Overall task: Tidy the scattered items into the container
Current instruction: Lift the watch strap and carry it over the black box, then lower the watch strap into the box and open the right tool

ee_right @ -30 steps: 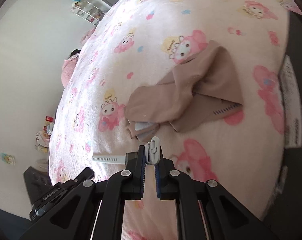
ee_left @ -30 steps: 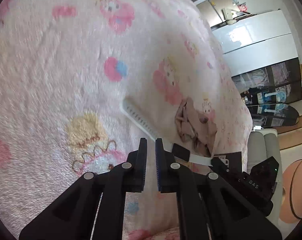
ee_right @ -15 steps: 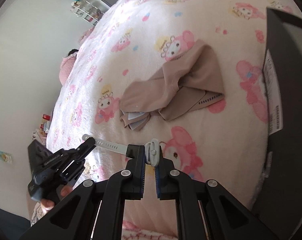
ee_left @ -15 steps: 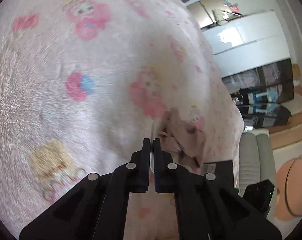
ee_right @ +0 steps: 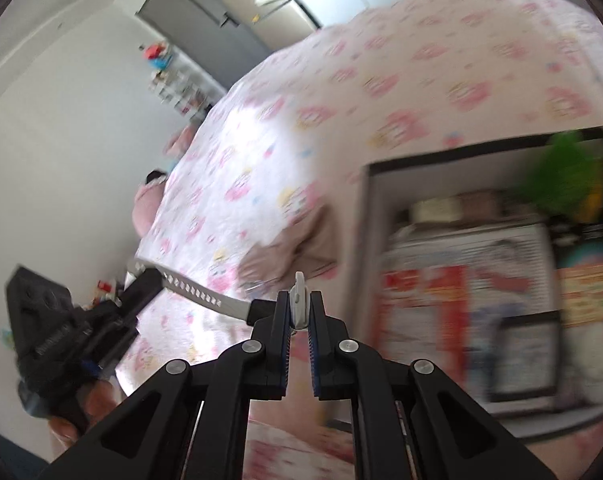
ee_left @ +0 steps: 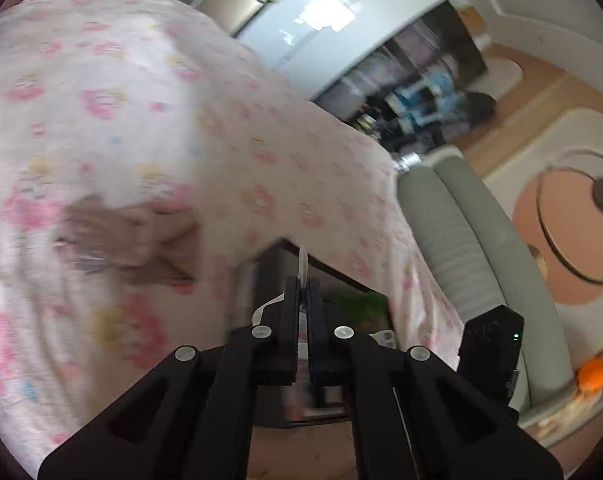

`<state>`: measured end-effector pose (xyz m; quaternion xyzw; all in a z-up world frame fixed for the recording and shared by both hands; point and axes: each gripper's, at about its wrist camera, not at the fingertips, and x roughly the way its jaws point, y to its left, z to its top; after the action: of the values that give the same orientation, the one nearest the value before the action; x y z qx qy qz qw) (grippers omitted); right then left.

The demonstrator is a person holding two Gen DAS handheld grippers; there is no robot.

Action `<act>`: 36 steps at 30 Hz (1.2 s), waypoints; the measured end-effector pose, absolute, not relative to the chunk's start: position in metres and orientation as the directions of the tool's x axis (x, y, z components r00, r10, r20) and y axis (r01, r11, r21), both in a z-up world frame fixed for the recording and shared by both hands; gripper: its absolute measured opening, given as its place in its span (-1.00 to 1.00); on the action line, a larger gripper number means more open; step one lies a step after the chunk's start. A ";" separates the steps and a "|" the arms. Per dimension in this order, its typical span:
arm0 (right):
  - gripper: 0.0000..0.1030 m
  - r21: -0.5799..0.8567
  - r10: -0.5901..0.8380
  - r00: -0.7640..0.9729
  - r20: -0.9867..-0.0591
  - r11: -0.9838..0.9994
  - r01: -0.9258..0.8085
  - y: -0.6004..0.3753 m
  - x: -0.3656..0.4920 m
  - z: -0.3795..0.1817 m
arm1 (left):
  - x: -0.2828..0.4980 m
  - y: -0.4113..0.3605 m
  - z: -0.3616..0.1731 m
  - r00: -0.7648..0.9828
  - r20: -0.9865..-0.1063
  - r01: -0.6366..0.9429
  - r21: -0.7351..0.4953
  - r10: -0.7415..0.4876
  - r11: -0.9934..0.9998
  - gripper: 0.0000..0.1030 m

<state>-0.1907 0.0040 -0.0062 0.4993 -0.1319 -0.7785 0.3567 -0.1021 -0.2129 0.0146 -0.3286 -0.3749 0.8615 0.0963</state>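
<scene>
Both views are smeared with motion, so fine detail is hard to make out. Over on the left, the left gripper is clamped on one end of a pale strap punched with rows of small holes, and seen along its own fingers that strap shows only as a thin white edge pinched between the 2 closed fingers of the left gripper. The strap runs level above the pink cartoon-print blanket to the right gripper, whose 2 fingers are pressed against a small light-grey buckle at the strap's other end, so the strap hangs stretched between the 2 tools, off the bed. Beneath and just beyond it a crumpled beige cloth lies on the blanket, and the left view shows the same cloth flat beside the box. To the right sits the open black box (printed packets and something green already inside), its near corner right ahead of the left fingers.
</scene>
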 end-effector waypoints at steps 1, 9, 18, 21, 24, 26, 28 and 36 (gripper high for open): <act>-0.88 0.545 -0.673 -0.266 -0.690 -0.726 0.420 0.018 -0.193 -0.003 | -0.116 -0.192 0.016 -0.745 -0.505 0.059 -0.702 0.437 -0.710 -0.98; -0.88 0.317 -0.448 -0.357 -0.819 -0.874 0.369 0.115 -0.244 -0.033 | -0.207 -0.079 -0.029 -0.530 -0.702 0.058 -0.589 0.475 -0.806 -0.98; -0.85 0.326 -0.386 -0.323 -0.864 -0.918 0.226 0.150 -0.291 -0.085 | -0.226 -0.062 -0.071 -0.511 -0.736 0.046 -0.538 0.443 -0.842 -0.95; -0.76 0.356 -0.409 -0.322 -0.854 -0.910 0.212 0.155 -0.294 -0.080 | -0.221 -0.067 -0.067 -0.545 -0.727 0.042 -0.521 0.417 -0.853 -0.94; -0.37 0.325 -0.391 -0.387 -0.835 -0.918 0.225 0.160 -0.289 -0.062 | -0.211 -0.078 -0.059 -0.605 -0.717 0.084 -0.489 0.345 -0.868 -0.90; -0.27 0.287 -0.359 -0.444 -0.821 -0.932 0.222 0.165 -0.282 -0.049 | -0.209 -0.085 -0.060 -0.607 -0.706 0.094 -0.519 0.364 -0.850 -0.86; -0.27 0.262 -0.333 -0.490 -0.806 -0.942 0.211 0.170 -0.277 -0.042 | -0.208 -0.090 -0.062 -0.615 -0.699 0.111 -0.535 0.365 -0.837 -0.84; -0.28 0.395 -0.447 -0.481 -0.754 -0.894 0.211 0.186 -0.274 -0.026 | -0.208 -0.080 -0.063 -0.603 -0.692 0.067 -0.540 0.397 -0.839 -0.70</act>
<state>-0.2740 0.1864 -0.0258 0.4714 -0.1252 -0.8513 0.1932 -0.2083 -0.0799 -0.0631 -0.4348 -0.2667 0.8547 0.0967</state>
